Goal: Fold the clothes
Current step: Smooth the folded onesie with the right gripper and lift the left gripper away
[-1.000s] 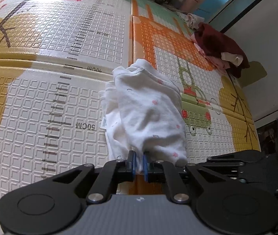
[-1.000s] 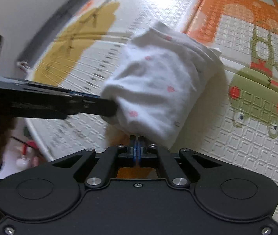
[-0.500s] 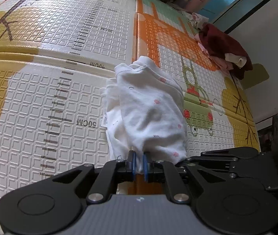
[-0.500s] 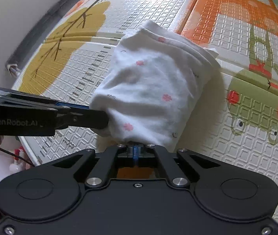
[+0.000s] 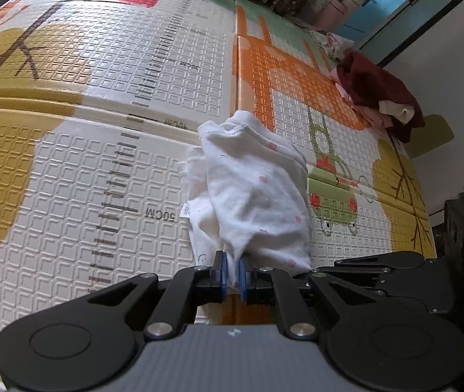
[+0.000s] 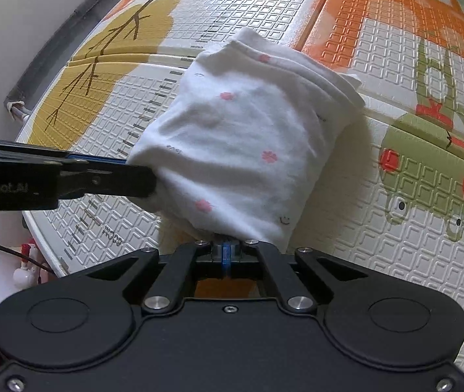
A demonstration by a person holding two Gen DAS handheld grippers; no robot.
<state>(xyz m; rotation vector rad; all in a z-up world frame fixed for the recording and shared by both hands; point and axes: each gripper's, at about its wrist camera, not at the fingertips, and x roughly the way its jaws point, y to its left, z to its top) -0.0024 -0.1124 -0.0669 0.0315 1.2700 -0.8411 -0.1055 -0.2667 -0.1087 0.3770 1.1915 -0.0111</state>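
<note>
little has moved since the earlier frames, the white garment (image 5: 251, 192) still bunched on the mat (image 5: 68, 170) with its near edge pinched by the left gripper (image 5: 232, 276) and right gripper (image 6: 227, 251), so both corners should travel level and together.

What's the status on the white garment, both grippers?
Left gripper and right gripper shut on white garment. Garment bunched over play mat. Nothing in the way.
</note>
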